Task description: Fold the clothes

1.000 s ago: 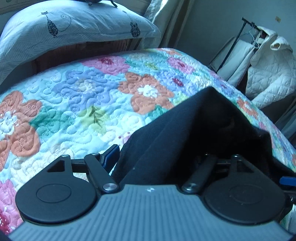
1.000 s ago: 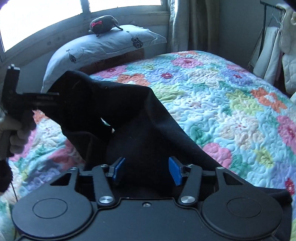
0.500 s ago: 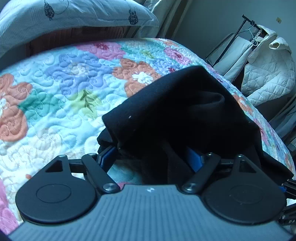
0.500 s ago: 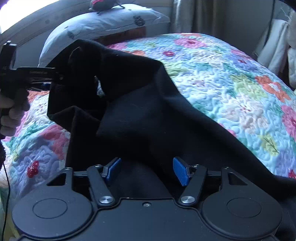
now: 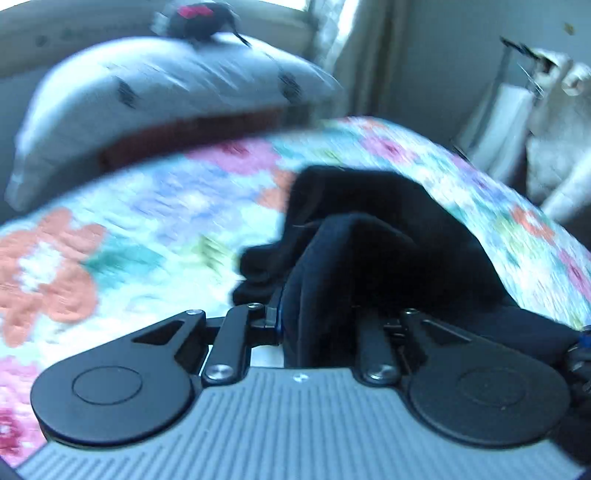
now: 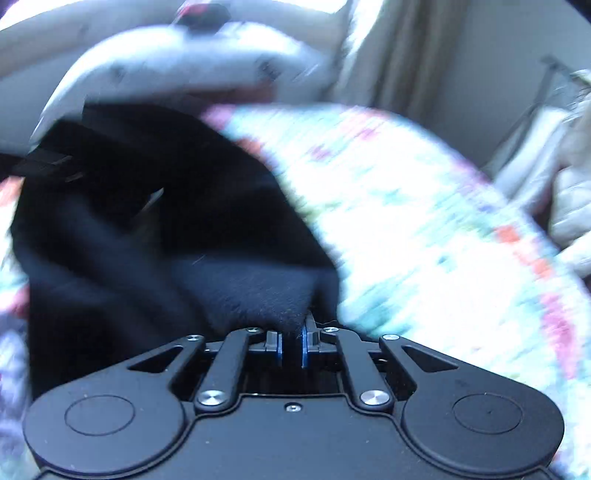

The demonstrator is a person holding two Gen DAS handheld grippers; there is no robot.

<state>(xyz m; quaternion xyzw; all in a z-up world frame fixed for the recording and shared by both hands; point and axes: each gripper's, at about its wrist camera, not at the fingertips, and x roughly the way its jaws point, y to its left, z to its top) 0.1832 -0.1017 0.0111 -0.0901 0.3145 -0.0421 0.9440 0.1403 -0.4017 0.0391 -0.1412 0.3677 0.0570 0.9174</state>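
A black garment [image 5: 376, 236] lies bunched on the floral quilt [image 5: 122, 229] of a bed. My left gripper [image 5: 317, 317] is shut on a thick fold of it; the cloth hides the right finger. In the right wrist view my right gripper [image 6: 291, 341] is shut on an edge of the same black garment [image 6: 155, 229], which hangs to the left. The left gripper's black body [image 6: 44, 164] shows at the left edge there. Both views are blurred by motion.
A pale pillow [image 5: 166, 88] with a dark plush toy [image 5: 199, 18] on top lies at the head of the bed. A clothes rack with a white quilted jacket [image 5: 554, 155] stands to the right. Curtains [image 6: 399, 55] hang behind.
Both grippers were open around the cloth and have now closed on it. Both cameras have tilted up, so the pillow is back in view.
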